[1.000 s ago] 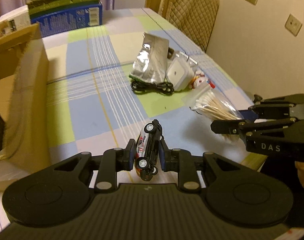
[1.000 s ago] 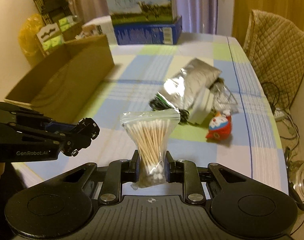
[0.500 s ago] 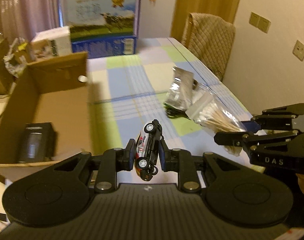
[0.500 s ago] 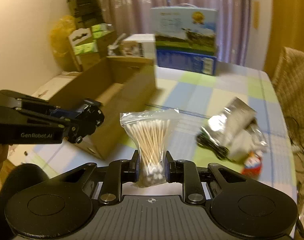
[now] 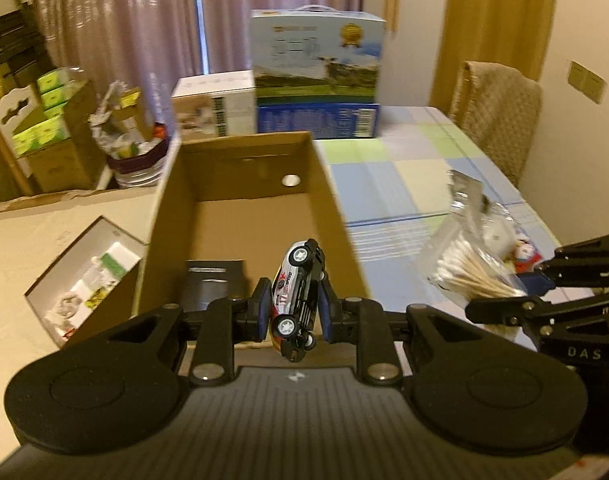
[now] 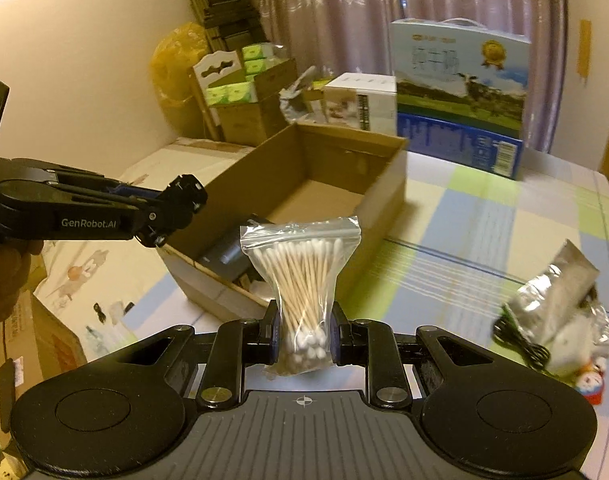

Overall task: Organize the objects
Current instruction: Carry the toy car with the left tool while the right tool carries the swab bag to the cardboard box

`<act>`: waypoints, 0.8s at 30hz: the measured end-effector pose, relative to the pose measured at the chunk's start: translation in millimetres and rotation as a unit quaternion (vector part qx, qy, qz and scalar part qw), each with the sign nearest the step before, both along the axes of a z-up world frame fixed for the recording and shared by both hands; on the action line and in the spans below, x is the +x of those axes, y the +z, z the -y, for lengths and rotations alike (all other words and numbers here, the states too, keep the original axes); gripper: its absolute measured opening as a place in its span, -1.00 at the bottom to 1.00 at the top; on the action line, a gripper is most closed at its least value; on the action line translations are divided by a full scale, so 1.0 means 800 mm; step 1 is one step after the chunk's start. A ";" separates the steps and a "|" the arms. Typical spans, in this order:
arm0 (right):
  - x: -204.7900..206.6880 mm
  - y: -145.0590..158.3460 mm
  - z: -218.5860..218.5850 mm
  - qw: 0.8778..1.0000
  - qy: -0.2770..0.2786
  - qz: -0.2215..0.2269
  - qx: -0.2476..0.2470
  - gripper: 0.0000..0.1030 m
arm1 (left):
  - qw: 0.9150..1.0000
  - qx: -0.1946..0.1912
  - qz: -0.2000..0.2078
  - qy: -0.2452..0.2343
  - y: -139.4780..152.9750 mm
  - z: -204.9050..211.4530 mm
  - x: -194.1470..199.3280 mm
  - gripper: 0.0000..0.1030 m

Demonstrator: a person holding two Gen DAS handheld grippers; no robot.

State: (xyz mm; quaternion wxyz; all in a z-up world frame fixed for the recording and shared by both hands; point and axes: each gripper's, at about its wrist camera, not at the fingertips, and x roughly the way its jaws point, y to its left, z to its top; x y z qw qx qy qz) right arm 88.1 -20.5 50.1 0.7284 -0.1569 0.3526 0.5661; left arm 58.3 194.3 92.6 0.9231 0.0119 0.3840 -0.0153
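Note:
My left gripper [image 5: 291, 314] is shut on a small white and black toy car [image 5: 296, 300], held nose-up over the near end of an open cardboard box [image 5: 240, 216]. A black item [image 5: 214, 284] lies inside the box. My right gripper [image 6: 302, 340] is shut on a clear zip bag of cotton swabs [image 6: 302, 276], held above the table to the right of the box [image 6: 304, 184]. The right gripper and its bag also show in the left wrist view [image 5: 470, 276]. The left gripper shows in the right wrist view [image 6: 176, 208] over the box's near left corner.
A silver foil pouch [image 6: 556, 300], a black cable [image 6: 520, 340], a white adapter and a small red and white toy [image 6: 590, 380] lie on the checked tablecloth [image 6: 484, 232]. Milk cartons [image 5: 316, 80] stand behind the box. A chair [image 5: 496, 116] stands at the right. Cartons crowd the floor at the left.
Both grippers have swung left from the pile of items toward the cardboard box, each keeping its object. The box now lies straight ahead of the left gripper.

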 end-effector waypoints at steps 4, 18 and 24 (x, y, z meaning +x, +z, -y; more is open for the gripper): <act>-0.003 0.001 -0.028 1.000 0.010 -0.001 0.001 -0.61 | 1.000 0.002 -0.001 0.015 -0.001 -0.027 0.006 -0.62; 0.007 -0.011 -0.094 1.000 0.010 -0.007 -0.008 -0.61 | 1.000 -0.006 -0.012 0.028 -0.023 -0.067 0.034 -0.62; 0.017 -0.018 -0.108 1.000 0.000 -0.008 -0.011 -0.61 | 0.999 -0.011 -0.018 0.028 -0.034 -0.073 0.051 -0.61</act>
